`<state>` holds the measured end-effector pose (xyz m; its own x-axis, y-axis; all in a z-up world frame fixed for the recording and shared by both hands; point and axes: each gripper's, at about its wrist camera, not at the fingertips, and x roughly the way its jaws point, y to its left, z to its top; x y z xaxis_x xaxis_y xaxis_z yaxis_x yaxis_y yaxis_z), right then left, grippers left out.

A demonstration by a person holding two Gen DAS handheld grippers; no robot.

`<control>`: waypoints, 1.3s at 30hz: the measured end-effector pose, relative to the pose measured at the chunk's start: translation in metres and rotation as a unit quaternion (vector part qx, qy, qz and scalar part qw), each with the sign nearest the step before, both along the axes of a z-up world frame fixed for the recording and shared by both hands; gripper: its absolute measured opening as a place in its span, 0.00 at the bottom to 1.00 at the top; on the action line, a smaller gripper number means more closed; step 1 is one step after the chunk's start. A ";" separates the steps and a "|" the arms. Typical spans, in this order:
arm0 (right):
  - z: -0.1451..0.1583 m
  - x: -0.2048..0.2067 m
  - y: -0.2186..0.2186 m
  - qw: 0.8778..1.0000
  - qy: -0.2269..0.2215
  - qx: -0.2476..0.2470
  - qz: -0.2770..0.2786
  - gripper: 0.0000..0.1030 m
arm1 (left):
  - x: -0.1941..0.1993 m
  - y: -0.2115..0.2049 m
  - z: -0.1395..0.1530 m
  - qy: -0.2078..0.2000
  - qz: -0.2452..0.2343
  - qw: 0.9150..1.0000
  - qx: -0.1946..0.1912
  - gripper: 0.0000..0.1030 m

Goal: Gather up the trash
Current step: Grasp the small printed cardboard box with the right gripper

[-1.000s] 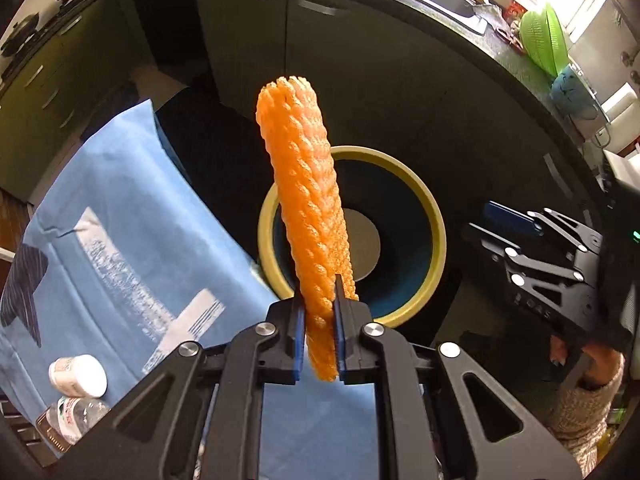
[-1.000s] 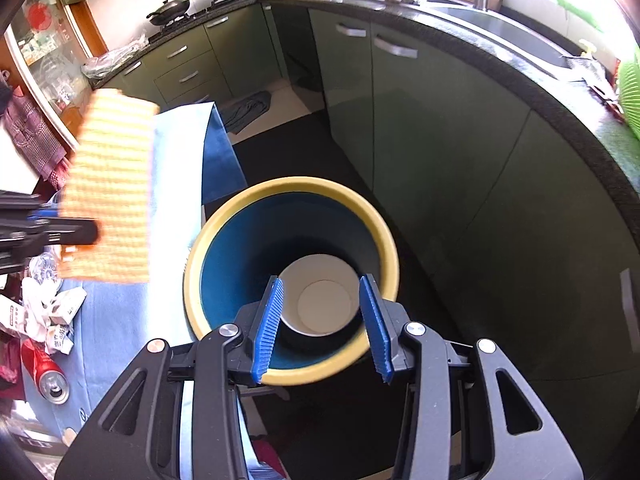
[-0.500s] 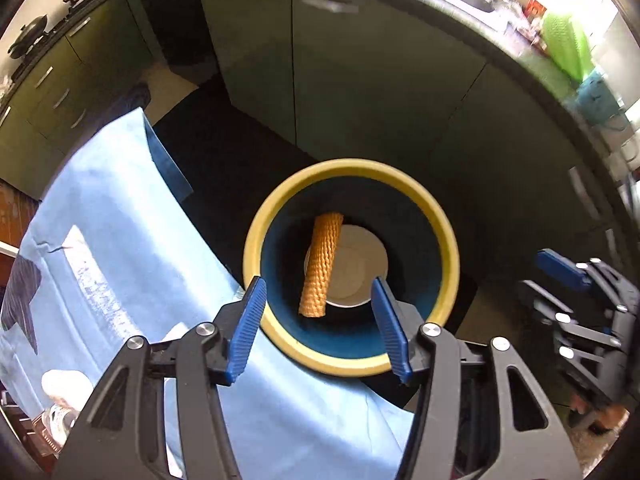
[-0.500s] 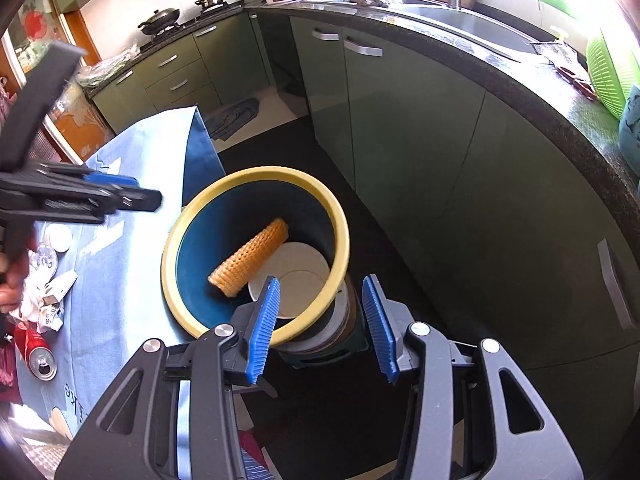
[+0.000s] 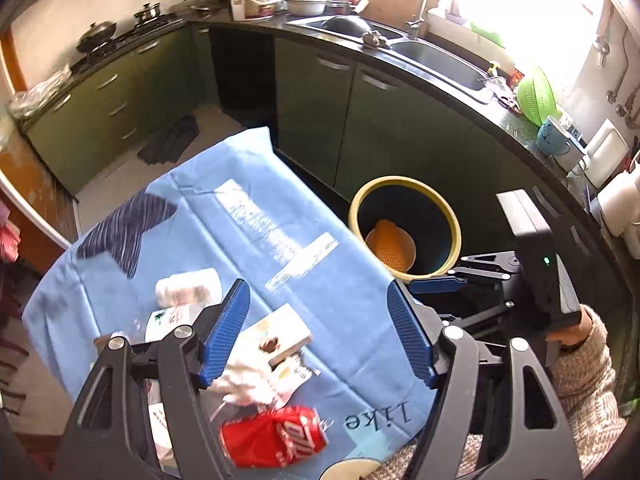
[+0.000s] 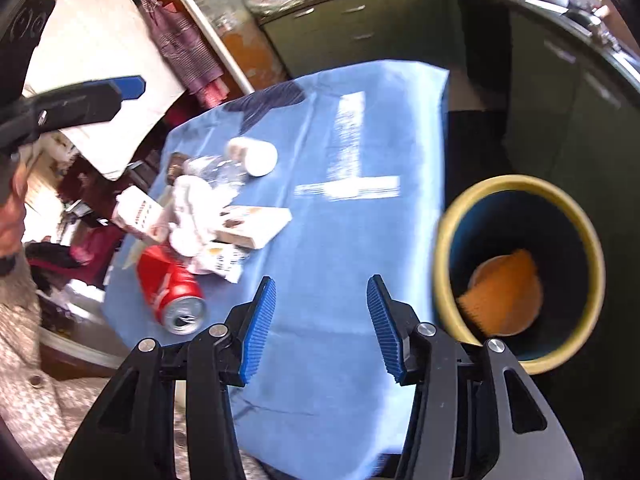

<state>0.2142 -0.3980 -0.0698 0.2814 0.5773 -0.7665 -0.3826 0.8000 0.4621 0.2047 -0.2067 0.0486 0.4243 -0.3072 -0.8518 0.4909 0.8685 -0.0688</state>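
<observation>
Two sets of tongs, both empty, and I'm hovering over the table between drops. Starting at my nine o'clock: my left gripper [image 5: 320, 336] has its ribbed blue pads spreading wider right now, nothing between them but the pile below. That pile sits on the smooth blue tablecloth [image 6: 352, 240], and it's a mixed bag: a crumpled white tissue [image 5: 244, 384], soft and shapeless; a flat cardboard box [image 5: 286, 334] with crisp edges; a dented red soda can [image 5: 276, 436], thin shiny metal lying on its side; a clear crinkly plastic bottle [image 6: 216, 170] and a small white cup [image 6: 256, 156] tipped over at about eleven o'clock. Moving across to centre, my right gripper [image 6: 322, 326] stands parted over bare cloth, pinching nothing. Over at three o'clock, off the table's edge, the bin [image 6: 440, 264] stands open, yellow rim, dark blue inside, with the orange foam net [image 6: 500, 300] lying at the bottom, knobbly mesh texture. So I'd call this the pick-the-next-piece step. Next move, I reckon: drop the left pads around the box or the can, squeeze gently since that can will buckle, then swing toward three o'clock.
</observation>
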 end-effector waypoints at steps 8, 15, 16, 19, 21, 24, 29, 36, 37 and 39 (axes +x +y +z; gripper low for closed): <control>-0.039 0.044 0.062 0.992 0.116 0.035 -0.020 0.34 | -0.046 0.072 -0.010 -0.038 0.028 0.999 0.014 0.66; -0.061 0.062 0.080 0.980 0.183 0.051 -0.055 0.34 | -0.056 0.092 -0.018 -0.042 0.014 0.999 0.015 0.66; -0.063 0.064 0.078 0.978 0.192 0.055 -0.064 0.34 | -0.057 0.091 -0.019 -0.045 0.013 0.999 0.018 0.66; -0.072 0.071 0.072 0.968 0.219 0.083 -0.089 0.34 | -0.059 0.090 -0.020 -0.051 0.008 0.998 0.020 0.66; -0.079 0.074 0.070 0.959 0.240 0.113 -0.098 0.34 | -0.060 0.089 -0.020 -0.053 0.006 0.998 0.020 0.66; -0.090 0.078 0.073 0.945 0.273 0.149 -0.100 0.34 | -0.061 0.089 -0.020 -0.055 0.004 0.998 0.023 0.66; -0.100 0.081 0.070 0.935 0.286 0.175 -0.112 0.21 | -0.062 0.090 -0.020 -0.055 0.005 0.998 0.025 0.66; -0.074 0.080 0.055 0.949 0.225 0.190 -0.116 0.15 | -0.063 0.094 -0.020 -0.058 0.009 0.998 0.029 0.66; -0.064 0.079 0.054 0.955 0.208 0.178 -0.114 0.15 | -0.063 0.095 -0.021 -0.057 0.009 0.998 0.030 0.66; -0.041 0.073 0.054 0.973 0.154 0.133 -0.110 0.15 | -0.063 0.094 -0.021 -0.058 0.009 0.998 0.031 0.66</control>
